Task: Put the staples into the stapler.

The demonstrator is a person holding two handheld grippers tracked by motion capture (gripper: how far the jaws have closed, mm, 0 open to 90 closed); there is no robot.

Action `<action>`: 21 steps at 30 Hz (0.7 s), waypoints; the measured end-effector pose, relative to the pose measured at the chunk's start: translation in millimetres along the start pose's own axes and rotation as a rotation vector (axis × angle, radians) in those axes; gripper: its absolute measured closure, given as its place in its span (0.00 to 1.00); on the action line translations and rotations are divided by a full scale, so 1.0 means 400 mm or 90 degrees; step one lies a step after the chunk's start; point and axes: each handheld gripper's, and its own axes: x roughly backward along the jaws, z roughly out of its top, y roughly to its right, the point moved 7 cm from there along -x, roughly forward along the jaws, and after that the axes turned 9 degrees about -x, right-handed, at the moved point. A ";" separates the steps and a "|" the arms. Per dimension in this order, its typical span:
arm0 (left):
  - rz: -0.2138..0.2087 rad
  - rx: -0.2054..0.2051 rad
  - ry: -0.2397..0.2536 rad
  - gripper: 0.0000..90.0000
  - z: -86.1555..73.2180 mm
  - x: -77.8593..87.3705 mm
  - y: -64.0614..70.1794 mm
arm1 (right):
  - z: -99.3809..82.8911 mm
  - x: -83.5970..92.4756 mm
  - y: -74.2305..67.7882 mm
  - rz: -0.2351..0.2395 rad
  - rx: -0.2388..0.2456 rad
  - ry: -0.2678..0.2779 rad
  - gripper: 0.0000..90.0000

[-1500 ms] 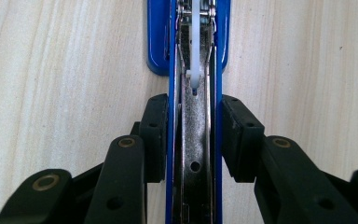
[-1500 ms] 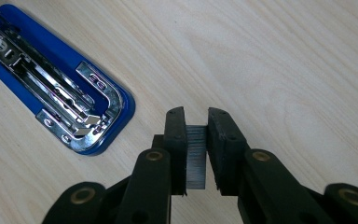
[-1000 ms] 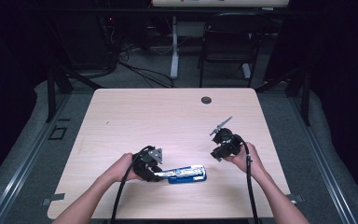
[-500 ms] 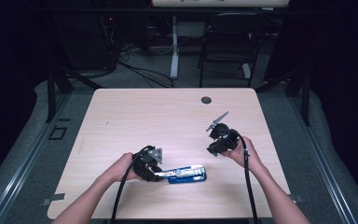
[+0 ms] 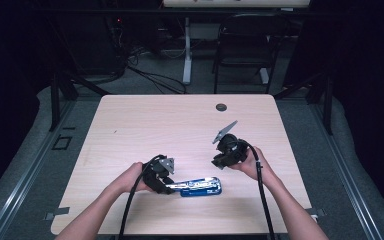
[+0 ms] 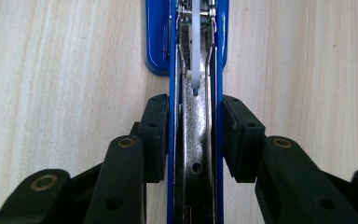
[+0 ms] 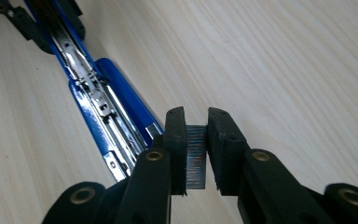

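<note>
Right gripper view – right tool (image 7: 196, 154) pinches staple strip (image 7: 196, 156); left tool (image 6: 196, 135) clamps open stapler (image 6: 196, 154)

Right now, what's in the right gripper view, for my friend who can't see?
The right gripper pinches a small grey strip of metal staples above an opened blue metal stapler lying on the pale wooden table.

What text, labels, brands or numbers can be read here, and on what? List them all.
None can be read.
Stapler: bare blue and metal, no lettering shows.
Staple strip in the right gripper: fine ridges, no marks.
Left gripper clamped on the stapler: plain black pads.
Table: bare wood grain.
Gear beyond the table: too dark and small to read.
</note>
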 end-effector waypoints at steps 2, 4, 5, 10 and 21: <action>-0.002 -0.002 -0.002 0.71 0.001 -0.001 -0.001 | 0.000 -0.004 -0.011 0.006 0.010 -0.001 0.88; -0.003 -0.004 -0.001 0.71 0.001 -0.001 -0.002 | -0.003 -0.009 -0.021 0.013 0.025 -0.008 0.87; -0.005 -0.004 -0.001 0.71 0.001 -0.001 -0.003 | -0.005 -0.013 -0.025 0.016 0.034 -0.014 0.87; -0.006 -0.006 -0.002 0.71 0.000 -0.001 -0.005 | -0.010 -0.029 -0.045 0.031 0.061 -0.020 0.88; -0.010 -0.002 -0.003 0.70 0.001 -0.001 -0.007 | -0.022 -0.049 -0.079 0.049 0.121 -0.028 0.87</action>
